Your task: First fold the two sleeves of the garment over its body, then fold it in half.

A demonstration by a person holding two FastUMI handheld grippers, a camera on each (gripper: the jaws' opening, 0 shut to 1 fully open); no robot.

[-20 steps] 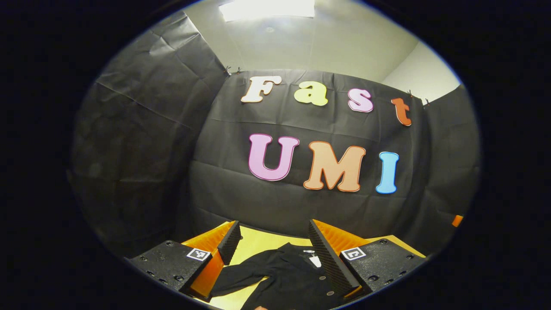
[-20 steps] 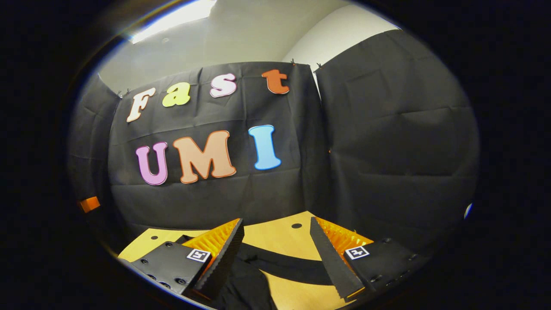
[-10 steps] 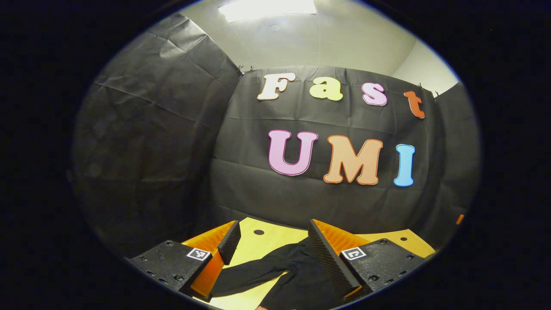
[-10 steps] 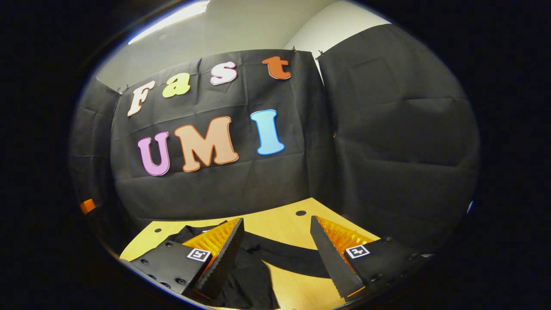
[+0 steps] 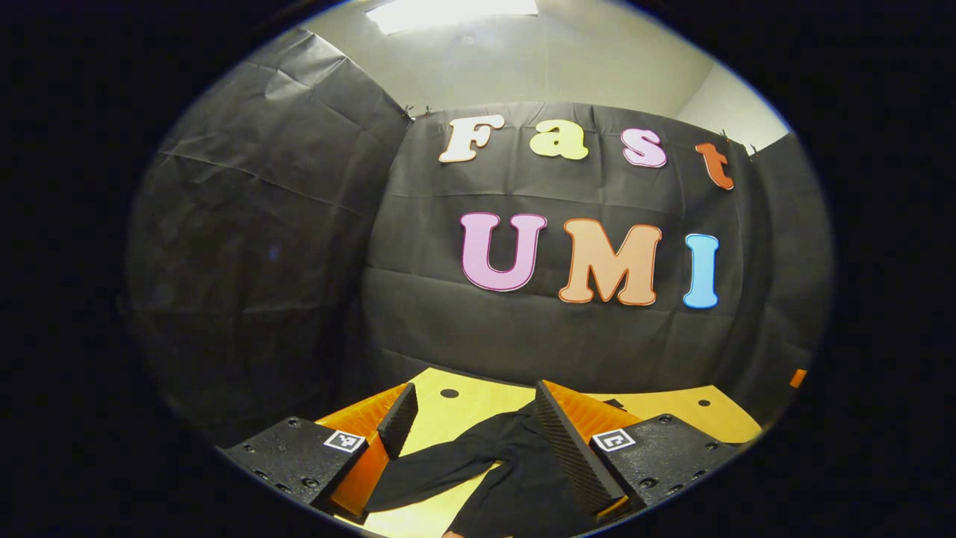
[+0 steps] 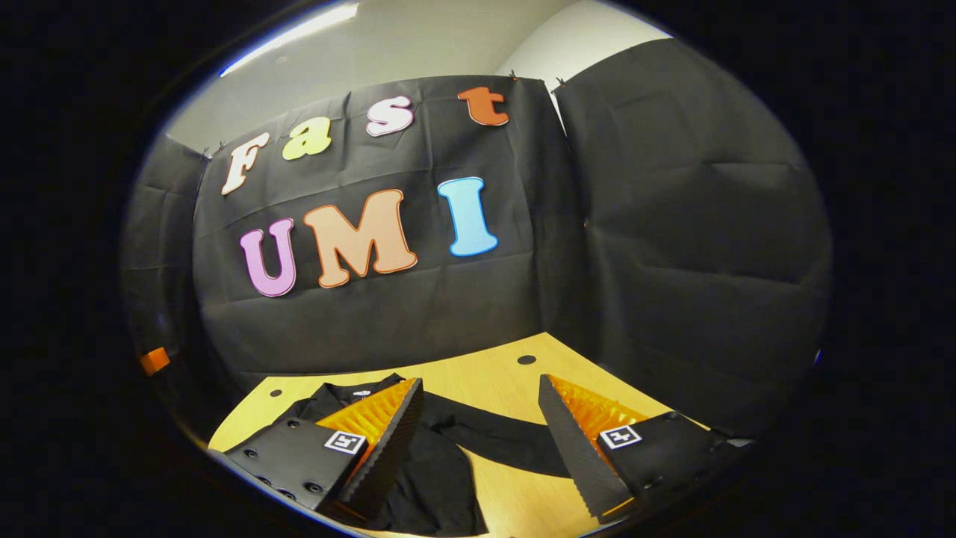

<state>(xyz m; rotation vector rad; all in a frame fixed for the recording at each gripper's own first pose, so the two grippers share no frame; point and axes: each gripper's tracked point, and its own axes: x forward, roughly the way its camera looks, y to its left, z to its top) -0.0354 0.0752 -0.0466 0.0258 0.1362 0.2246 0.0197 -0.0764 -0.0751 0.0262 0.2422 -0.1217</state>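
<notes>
The black garment (image 5: 515, 478) is seen below and between the spread left gripper (image 5: 470, 407); the right gripper (image 6: 478, 396) is likewise spread, nothing pinched.

My right tool (image 6: 478, 441) hangs over the worktop (image 6: 485, 377) w/ jaws spread wide, nothing btwn them. Black garment (image 6: 433, 478) lies flat below; one sleeve (image 6: 500, 441) stretches out across the wood toward the right.
</notes>
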